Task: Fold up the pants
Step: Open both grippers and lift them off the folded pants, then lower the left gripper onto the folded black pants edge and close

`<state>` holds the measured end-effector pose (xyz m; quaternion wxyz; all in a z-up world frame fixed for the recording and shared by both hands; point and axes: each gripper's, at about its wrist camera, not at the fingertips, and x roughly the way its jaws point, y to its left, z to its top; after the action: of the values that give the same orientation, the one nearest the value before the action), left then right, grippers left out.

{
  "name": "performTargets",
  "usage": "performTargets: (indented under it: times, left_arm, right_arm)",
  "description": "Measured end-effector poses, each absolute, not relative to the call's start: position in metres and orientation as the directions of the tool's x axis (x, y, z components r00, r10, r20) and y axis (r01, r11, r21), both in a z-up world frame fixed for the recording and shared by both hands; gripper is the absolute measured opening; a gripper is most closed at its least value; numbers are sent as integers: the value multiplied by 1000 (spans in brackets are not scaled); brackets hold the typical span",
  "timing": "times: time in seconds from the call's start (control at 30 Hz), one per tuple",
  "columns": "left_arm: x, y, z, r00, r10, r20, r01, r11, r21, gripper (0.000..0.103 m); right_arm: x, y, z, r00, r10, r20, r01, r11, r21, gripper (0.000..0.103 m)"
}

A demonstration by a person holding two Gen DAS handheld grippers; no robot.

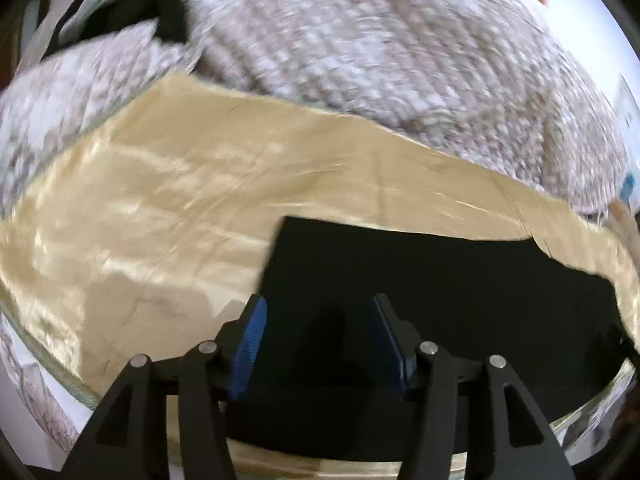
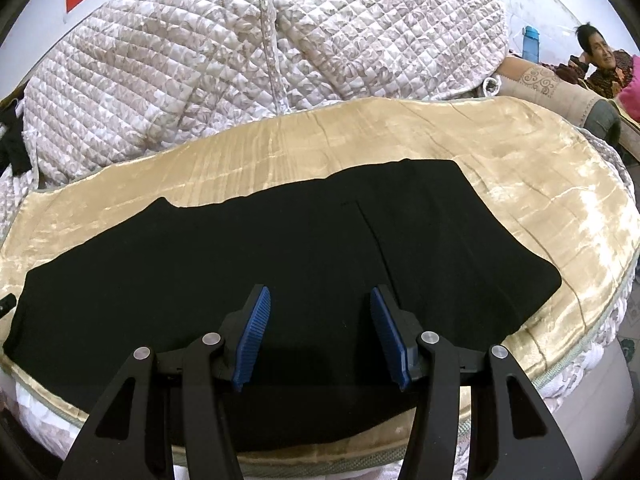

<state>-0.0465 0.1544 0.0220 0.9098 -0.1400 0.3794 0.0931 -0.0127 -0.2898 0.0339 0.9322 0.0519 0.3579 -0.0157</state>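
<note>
Black pants flat on gold blanket, both grippers parted and empty.

Left wrist view, blurred: left gripper (image 1: 318, 312) at 6 o'clock, jaws standing apart, nothing gripped between blue pads (image 1: 250, 350); pants (image 1: 440, 280) spread from centre toward 4 o'clock, a squared corner just above the left pad; gold blanket (image 1: 160, 200) under them, running 9 to 3 o'clock; quilt (image 1: 360, 40) heaped at 12 o'clock.
Right wrist view, sharp: right gripper (image 2: 320, 308) at 6 o'clock, jaws likewise apart, empty, hanging over the pants (image 2: 240, 248); pants laid out from 8 to 3 o'clock on the blanket (image 2: 520, 152); quilt (image 2: 240, 40) behind at 12 o'clock; blue bottle (image 2: 531, 42) and seated person (image 2: 600, 68) at 2 o'clock.
</note>
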Motion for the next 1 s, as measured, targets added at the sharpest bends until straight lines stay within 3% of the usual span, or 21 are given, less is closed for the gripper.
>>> performTargets:
  times: [0.3, 0.53, 0.7, 1.0]
  left_arm:
    - [-68, 174, 3, 690, -55, -721, -297, 887, -352, 56]
    - [-106, 165, 12, 712, -6, -702, -337, 875, -349, 57]
    - [-117, 143, 10, 721, -106, -685, -236, 892, -386, 57]
    - [-116, 150, -4, 703, -164, -692, -267, 841, -470, 56]
  right_arm:
    - [-11, -281, 35, 744, 40, -667, 39, 994, 103, 53]
    - [-10, -282, 31, 735, 43, -677, 45, 993, 112, 53]
    - [-9, -279, 31, 735, 48, -677, 33, 994, 106, 53]
    - [-10, -279, 33, 739, 40, -672, 43, 993, 106, 53]
